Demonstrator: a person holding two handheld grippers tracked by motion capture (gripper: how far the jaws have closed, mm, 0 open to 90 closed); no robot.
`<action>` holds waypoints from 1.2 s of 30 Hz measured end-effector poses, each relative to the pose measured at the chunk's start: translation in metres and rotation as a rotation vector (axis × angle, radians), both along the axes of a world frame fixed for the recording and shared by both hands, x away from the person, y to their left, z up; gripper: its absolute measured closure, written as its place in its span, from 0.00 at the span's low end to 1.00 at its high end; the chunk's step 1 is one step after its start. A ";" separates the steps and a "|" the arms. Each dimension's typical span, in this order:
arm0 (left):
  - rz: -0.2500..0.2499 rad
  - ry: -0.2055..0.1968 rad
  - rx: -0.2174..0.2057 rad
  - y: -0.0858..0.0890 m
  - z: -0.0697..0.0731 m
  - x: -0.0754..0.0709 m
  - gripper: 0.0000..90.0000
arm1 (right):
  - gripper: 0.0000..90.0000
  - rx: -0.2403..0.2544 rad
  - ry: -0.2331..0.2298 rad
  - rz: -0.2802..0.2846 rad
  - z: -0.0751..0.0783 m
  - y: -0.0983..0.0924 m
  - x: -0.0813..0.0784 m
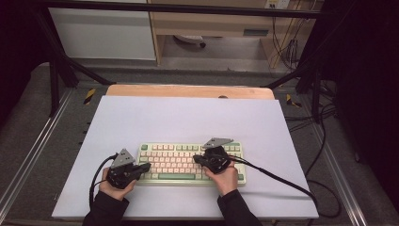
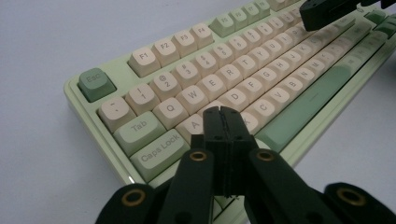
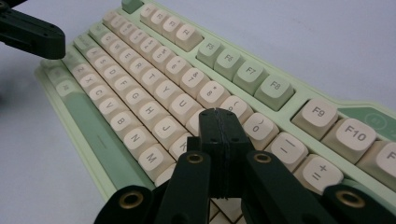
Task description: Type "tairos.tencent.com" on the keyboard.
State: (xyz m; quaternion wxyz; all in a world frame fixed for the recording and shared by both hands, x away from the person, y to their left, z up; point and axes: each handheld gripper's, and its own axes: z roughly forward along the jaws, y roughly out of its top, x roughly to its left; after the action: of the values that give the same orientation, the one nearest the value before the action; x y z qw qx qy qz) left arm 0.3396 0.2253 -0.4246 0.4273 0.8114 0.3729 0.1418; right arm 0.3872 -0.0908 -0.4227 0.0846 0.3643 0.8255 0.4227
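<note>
the keyboard (image 1: pixel 190 162) lies flat at the near middle of the bench (image 1: pixel 188 117). left tool (image 2: pixel 223 116) and right tool (image 3: pixel 219 116) are fully closed, gripping nothing, tips over keys. rigid case, loose-fitting keycaps; likely light. press keys vertically; lift by case edges.

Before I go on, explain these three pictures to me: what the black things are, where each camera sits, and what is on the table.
A person sits at a white table and holds a black two-jaw tool in each hand. The high view looks down from above: the left tool and the right tool both point inward over a pale green keyboard with cream keys. The other two pictures come from cameras riding on the tools, looking along their jaws. In the left gripper view, the left tool is shut, its tip above the keys near A. In the right gripper view, the right tool is shut too, near the O and P keys. Neither holds anything.
</note>
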 end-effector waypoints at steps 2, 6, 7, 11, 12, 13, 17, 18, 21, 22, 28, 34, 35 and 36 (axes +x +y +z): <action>0.000 0.000 -0.001 0.000 0.000 0.000 1.00 | 1.00 0.004 -0.008 0.003 0.003 -0.001 -0.002; 0.001 0.001 -0.003 0.000 0.000 0.000 1.00 | 1.00 0.011 -0.019 0.008 0.009 -0.004 -0.005; 0.002 0.001 -0.004 0.000 0.000 0.001 1.00 | 1.00 0.013 -0.019 0.010 0.011 -0.004 -0.007; 0.002 0.003 -0.005 0.000 0.000 0.001 1.00 | 1.00 0.012 -0.024 0.014 0.015 -0.006 -0.009; 0.002 0.004 -0.004 0.000 0.000 0.001 1.00 | 1.00 0.013 -0.023 0.015 0.016 -0.006 -0.010; 0.001 0.003 -0.003 0.000 0.000 0.001 1.00 | 1.00 0.016 -0.025 0.015 0.016 -0.006 -0.011; 0.001 0.000 -0.004 0.000 0.000 0.001 1.00 | 1.00 0.018 -0.028 0.028 0.017 -0.004 -0.014; 0.001 -0.001 -0.004 0.000 0.000 0.001 1.00 | 1.00 0.022 -0.023 0.028 0.017 -0.003 -0.015; 0.001 -0.001 -0.003 0.000 0.000 0.001 1.00 | 1.00 0.021 -0.028 0.040 0.017 0.000 -0.016; 0.002 0.000 -0.004 0.000 0.000 0.001 1.00 | 1.00 0.021 -0.026 0.042 0.016 0.001 -0.016; 0.001 0.000 -0.006 0.000 0.000 0.001 1.00 | 1.00 0.027 -0.015 0.057 0.012 0.008 -0.018; 0.001 0.001 -0.005 0.000 0.000 0.001 1.00 | 1.00 0.021 -0.010 0.076 0.008 0.017 -0.019; 0.001 0.000 -0.005 0.000 0.000 0.001 1.00 | 1.00 0.020 -0.008 0.079 0.008 0.018 -0.020; 0.000 -0.001 -0.004 0.000 0.000 0.001 1.00 | 1.00 0.019 -0.008 0.079 0.007 0.019 -0.020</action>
State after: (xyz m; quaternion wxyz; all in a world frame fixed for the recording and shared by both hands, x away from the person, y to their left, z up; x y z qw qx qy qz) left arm 0.3405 0.2253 -0.4246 0.4290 0.8104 0.3731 0.1414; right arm 0.3673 -0.0722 -0.4153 0.0676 0.3304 0.8349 0.4349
